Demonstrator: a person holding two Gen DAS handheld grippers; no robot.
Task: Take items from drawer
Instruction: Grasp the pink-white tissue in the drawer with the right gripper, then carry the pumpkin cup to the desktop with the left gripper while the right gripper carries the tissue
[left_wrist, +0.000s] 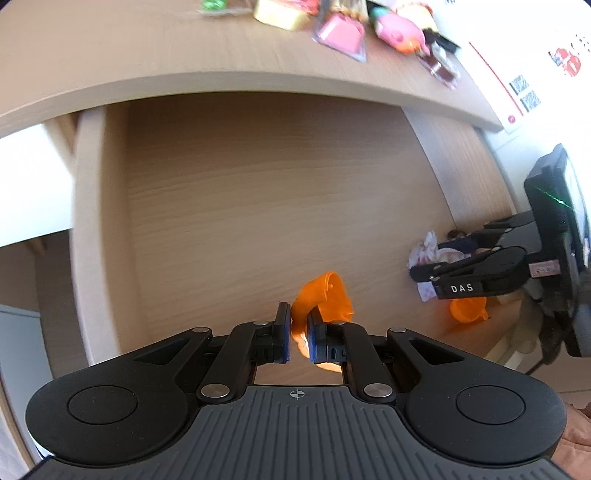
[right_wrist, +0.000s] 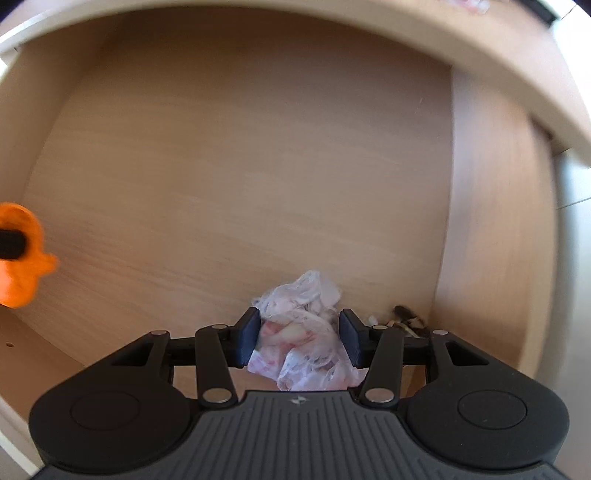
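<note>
My left claw (left_wrist: 299, 338) is squeezed nearly shut on an orange toy (left_wrist: 325, 299). The two blue pads pinch a thin part of it, and the rest of the toy sticks out past the tips, over the wooden floor of the drawer (left_wrist: 258, 206).

My right claw (right_wrist: 299, 341) is wide apart. A crumpled pink and white plastic bag (right_wrist: 306, 339) sits between its two fingers. The left finger looks like it touches the bag, but the right one has a small gap, so I do not think it has hold of the bag.

The left camera shows things the right camera cannot. It sees the tabletop (left_wrist: 147, 55) above the drawer, with blurry colourful things (left_wrist: 340, 26) lying on it. It also sees my right claw from the side, low at the right of the drawer, with a second orange piece (left_wrist: 467, 310) under it.

The right camera shows the bag up close. It also shows a small dark thing (right_wrist: 406, 317) in the right corner of the drawer, too small for me to tell what it is. At its left edge I see the orange toy with a black finger on it.
</note>
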